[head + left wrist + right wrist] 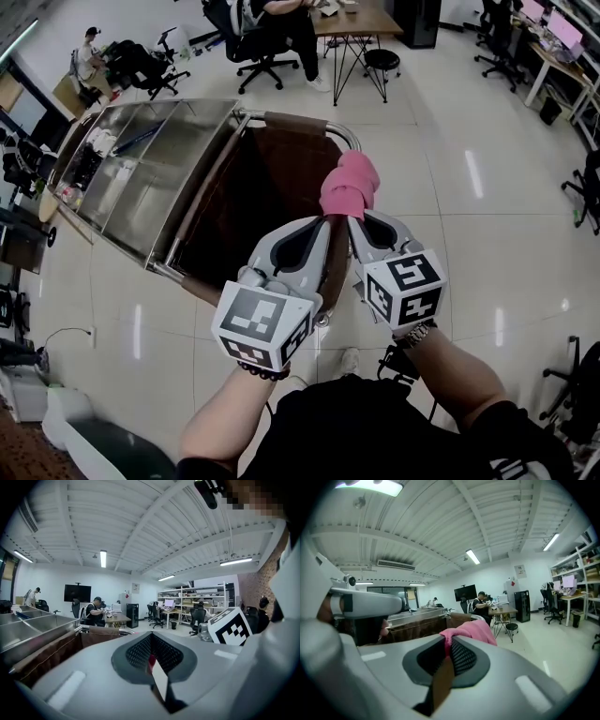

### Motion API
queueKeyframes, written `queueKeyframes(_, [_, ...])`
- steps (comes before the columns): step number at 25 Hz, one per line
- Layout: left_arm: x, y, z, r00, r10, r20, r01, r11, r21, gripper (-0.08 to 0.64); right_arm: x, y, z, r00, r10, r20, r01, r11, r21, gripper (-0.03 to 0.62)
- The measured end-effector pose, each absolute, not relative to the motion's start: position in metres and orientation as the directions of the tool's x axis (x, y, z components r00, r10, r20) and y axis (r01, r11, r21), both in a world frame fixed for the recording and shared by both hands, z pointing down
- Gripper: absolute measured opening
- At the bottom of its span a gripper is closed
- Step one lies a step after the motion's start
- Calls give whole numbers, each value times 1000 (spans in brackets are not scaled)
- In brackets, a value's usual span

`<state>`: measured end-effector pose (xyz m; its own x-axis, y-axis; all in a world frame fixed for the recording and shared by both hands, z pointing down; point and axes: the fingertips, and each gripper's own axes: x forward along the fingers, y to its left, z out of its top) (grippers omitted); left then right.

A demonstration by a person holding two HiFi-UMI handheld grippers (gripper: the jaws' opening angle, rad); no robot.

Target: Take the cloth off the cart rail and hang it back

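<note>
Pink soft cloth point(349, 186), bunched on the shiny metal cart rail point(339, 130), is pinched tight by the fingers of my left gripper point(322, 225) and right gripper point(356, 223), so it might snag or slip out if I tug hard.

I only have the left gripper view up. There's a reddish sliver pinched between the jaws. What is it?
Observer: The head view shows a bunched pink cloth at the tip of the left gripper.
Operator: Is the other gripper on it too?
Observer: Yes. In its own view, the right gripper has its jaws shut on the cloth.
Operator: Is it hanging on the rail?
Observer: In the head view the bunch overlaps the cart rail. I cannot tell whether it touches.
</note>
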<state>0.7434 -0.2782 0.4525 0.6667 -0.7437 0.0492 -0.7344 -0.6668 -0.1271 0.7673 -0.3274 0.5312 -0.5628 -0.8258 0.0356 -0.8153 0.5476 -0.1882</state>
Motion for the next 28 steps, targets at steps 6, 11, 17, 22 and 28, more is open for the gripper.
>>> queueKeyframes(6, [729, -258, 444, 649, -760, 25, -752, -647, -127, 2, 754, -301, 503, -597, -802, -27, -789, 593, -158, 2])
queueKeyframes(11, [721, -229, 425, 633, -774, 3, -767, -627, -136, 2, 747, -265, 462, -616, -783, -86, -773, 622, -125, 2])
queueKeyframes(17, [701, -185, 403, 631, -775, -33, -771, -622, -139, 2, 729, -212, 420, -621, -771, -141, -770, 634, -72, 2])
queueKeyframes(22, [677, -139, 383, 637, -768, -65, -768, -626, -138, 2, 707, -157, 388, -619, -766, -173, -775, 632, -26, 2])
queueKeyframes(28, [648, -77, 362, 656, -749, -99, -754, -641, -143, 2, 679, -83, 350, -612, -760, -220, -781, 624, 16, 2])
